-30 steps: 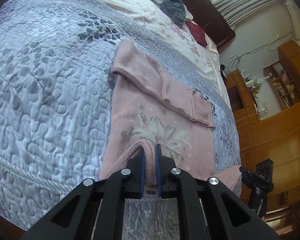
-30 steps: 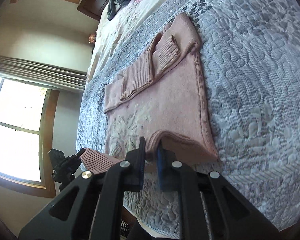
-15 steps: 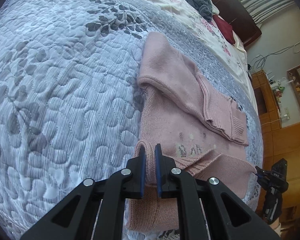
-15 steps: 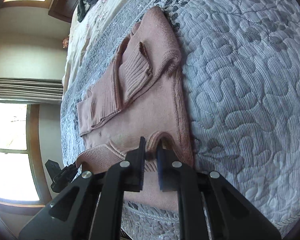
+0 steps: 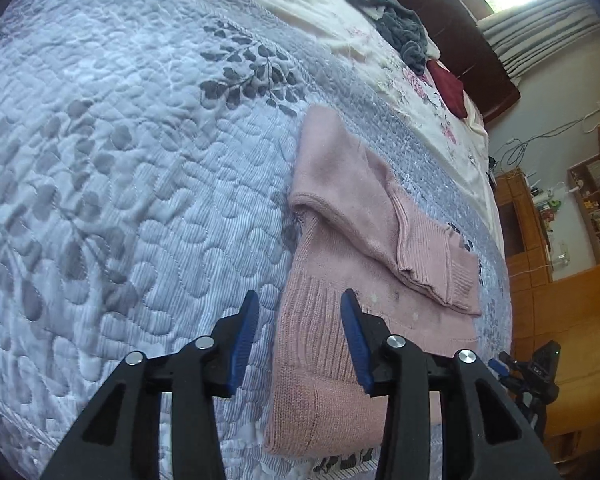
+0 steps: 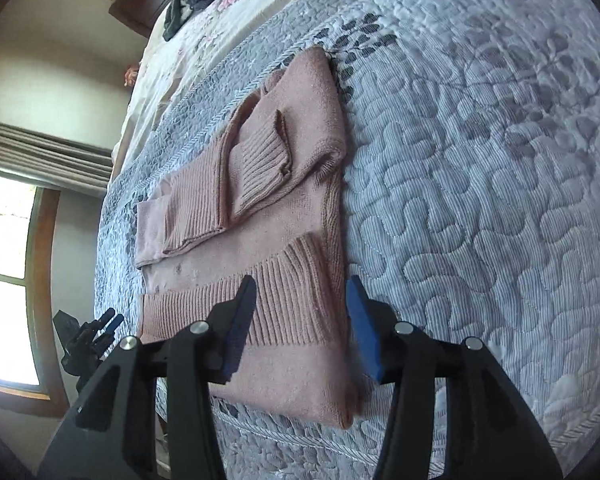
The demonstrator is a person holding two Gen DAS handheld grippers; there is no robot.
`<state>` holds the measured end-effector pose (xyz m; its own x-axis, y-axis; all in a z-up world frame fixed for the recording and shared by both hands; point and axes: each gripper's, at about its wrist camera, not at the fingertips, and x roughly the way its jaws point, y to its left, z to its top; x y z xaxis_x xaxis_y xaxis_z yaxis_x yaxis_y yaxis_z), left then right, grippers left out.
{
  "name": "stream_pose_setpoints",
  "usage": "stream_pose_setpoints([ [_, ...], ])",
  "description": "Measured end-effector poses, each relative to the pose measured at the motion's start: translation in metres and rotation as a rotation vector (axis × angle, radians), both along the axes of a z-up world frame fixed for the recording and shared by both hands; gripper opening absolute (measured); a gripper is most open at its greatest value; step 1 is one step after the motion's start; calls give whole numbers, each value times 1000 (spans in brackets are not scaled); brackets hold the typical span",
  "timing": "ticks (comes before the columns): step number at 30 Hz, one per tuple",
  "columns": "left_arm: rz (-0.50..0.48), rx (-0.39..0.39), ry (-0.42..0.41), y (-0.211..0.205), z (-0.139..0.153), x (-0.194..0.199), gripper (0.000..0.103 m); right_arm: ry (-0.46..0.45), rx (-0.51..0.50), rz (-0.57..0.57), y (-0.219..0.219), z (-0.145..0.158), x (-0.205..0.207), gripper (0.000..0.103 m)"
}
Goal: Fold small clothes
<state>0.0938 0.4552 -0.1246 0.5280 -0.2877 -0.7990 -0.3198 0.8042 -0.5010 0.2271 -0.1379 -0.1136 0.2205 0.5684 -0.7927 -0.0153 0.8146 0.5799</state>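
- Both tools have let go of the pink sweater (image 5: 336, 308) hem since a moment ago.
- Left tool (image 5: 300, 340) released; right tool (image 6: 300, 320) released.
- Sweater lies folded on the quilted bed (image 5: 120, 160), sleeves toward 12 o'clock.

— What sort of room am I steering in?

— A bedroom in a home, from what I see. A bed with a grey quilt (image 5: 120, 160) fills my left view, a flowered sheet (image 5: 400, 60) beyond it at one o'clock, and a dark wooden headboard (image 5: 472, 40) behind that.

— Anything else?

— Loose clothes (image 5: 400, 28) lie near the headboard. Wooden shelves (image 5: 596, 208) crowded with small items stand at three o'clock. My right view shows a curtained window (image 6: 8, 240) at nine o'clock.
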Motion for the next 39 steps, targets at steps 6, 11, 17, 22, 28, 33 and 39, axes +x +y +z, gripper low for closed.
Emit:
stream_pose_setpoints([
  [6, -192, 196, 60, -43, -9, 23, 51, -83, -170, 169, 41, 2, 0, 48],
  [11, -255, 276, 132, -63, -37, 39, 56, -64, -291, 218, 66, -23, 7, 49],
  [17, -270, 301, 90, -74, -39, 35, 21, -84, -361, 274, 76, -36, -1, 14],
  [22, -272, 307, 2, -81, -14, 11, 14, -158, -245, 238, 61, -4, -27, 10],
  [28, -290, 294, -120, -94, 23, -45, 13, -229, -135, 231, 45, 32, -81, 10],
  [33, -284, 303, -201, -96, 59, -66, 11, -283, -63, 198, 29, 68, -101, 9],
  [39, -251, 314, -311, -90, 112, -23, 10, -360, -31, 172, 30, 120, -62, 9],
])
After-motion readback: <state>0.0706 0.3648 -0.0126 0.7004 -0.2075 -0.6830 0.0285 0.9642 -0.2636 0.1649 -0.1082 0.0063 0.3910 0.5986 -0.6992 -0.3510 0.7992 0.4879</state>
